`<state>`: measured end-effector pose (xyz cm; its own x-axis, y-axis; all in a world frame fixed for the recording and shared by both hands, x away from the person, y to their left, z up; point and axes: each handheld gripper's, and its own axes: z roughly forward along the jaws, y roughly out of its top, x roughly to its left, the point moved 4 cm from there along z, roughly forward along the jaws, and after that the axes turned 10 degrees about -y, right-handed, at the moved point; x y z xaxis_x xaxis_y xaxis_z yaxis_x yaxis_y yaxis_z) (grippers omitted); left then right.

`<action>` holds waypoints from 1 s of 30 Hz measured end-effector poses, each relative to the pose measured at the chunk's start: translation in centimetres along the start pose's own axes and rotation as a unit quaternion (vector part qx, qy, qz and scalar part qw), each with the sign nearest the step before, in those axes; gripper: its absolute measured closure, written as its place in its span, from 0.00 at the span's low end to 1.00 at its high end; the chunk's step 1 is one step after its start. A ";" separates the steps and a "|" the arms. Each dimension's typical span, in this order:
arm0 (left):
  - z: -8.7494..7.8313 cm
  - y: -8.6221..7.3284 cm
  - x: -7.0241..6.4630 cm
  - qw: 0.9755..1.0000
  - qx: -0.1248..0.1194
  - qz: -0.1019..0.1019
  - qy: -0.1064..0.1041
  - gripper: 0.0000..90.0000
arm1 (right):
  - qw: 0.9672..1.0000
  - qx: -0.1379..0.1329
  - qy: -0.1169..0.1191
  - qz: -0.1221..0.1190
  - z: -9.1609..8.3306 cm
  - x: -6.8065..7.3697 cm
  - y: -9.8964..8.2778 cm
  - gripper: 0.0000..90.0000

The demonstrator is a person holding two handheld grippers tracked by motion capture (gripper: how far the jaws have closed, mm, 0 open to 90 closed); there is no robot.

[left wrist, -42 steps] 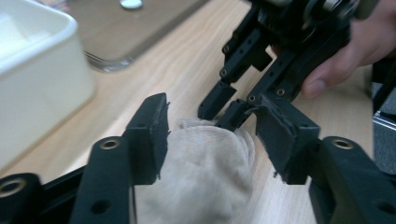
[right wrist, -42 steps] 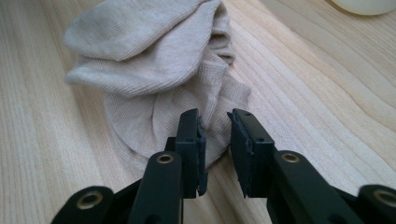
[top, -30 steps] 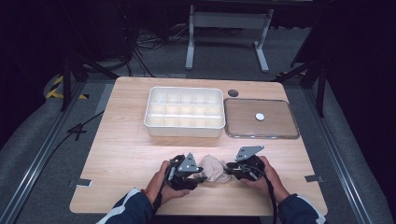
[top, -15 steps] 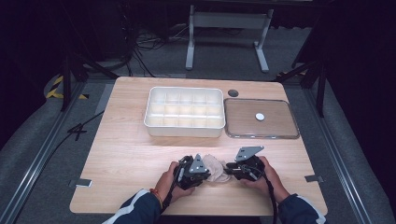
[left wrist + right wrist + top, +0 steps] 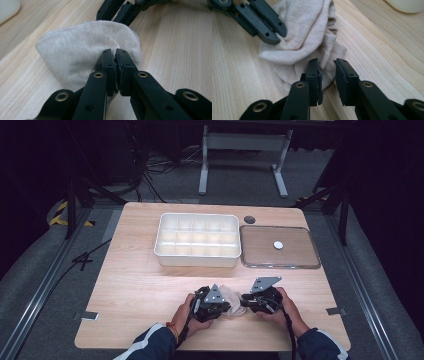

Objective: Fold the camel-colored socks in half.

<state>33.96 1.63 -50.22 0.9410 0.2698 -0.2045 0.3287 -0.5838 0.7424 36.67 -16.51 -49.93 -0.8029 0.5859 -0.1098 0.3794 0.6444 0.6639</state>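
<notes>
Left gripper view: left gripper fingers pinch the beige sock; right gripper fingers spread.

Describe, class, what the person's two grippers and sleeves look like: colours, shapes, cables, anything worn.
Both the left gripper and the right gripper are black, each topped by a grey three-cornered plate. Their fingers are flat black bars with brass-coloured pivot pins. A black cable trails from the right one. The sleeves are dark blue with white, and a reddish wristband shows.

Light wooden table being shown mid-frame. White compartment tray being carried at upper centre, clear lid beside it at right, beige cloth being borne lower centre.
</notes>
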 end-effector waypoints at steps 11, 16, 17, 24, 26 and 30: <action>-0.1 -0.2 0.1 1.000 -0.006 0.003 -0.008 0.82 | 0.997 -0.083 0.002 -0.007 -2.0 1.4 2.9 0.86; -0.1 -0.3 -0.1 1.000 -0.006 0.004 -0.010 0.78 | 0.998 -0.063 0.005 -0.026 -0.8 2.1 2.7 0.89; -0.2 -0.3 -0.1 1.000 -0.004 0.005 -0.012 0.77 | 0.998 -0.060 0.004 -0.028 -0.6 2.2 2.7 0.89; -1.6 -0.1 -0.2 1.000 -0.002 0.011 -0.001 0.64 | 0.998 -0.032 0.001 -0.046 0.6 2.6 2.1 0.91; -2.7 -0.1 0.0 1.000 -0.011 -0.003 0.014 0.61 | 0.998 -0.028 0.003 -0.051 0.7 2.5 2.0 0.92; -4.3 -1.0 1.2 0.998 -0.031 -0.049 0.032 0.58 | 0.998 -0.024 0.005 -0.057 0.7 2.6 2.0 0.93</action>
<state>34.44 5.84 -48.43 0.8964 0.3733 -0.2390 0.4123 -0.5044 0.7587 35.70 -13.39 -49.44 -0.8445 0.5047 -0.1794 0.2630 0.6824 0.6820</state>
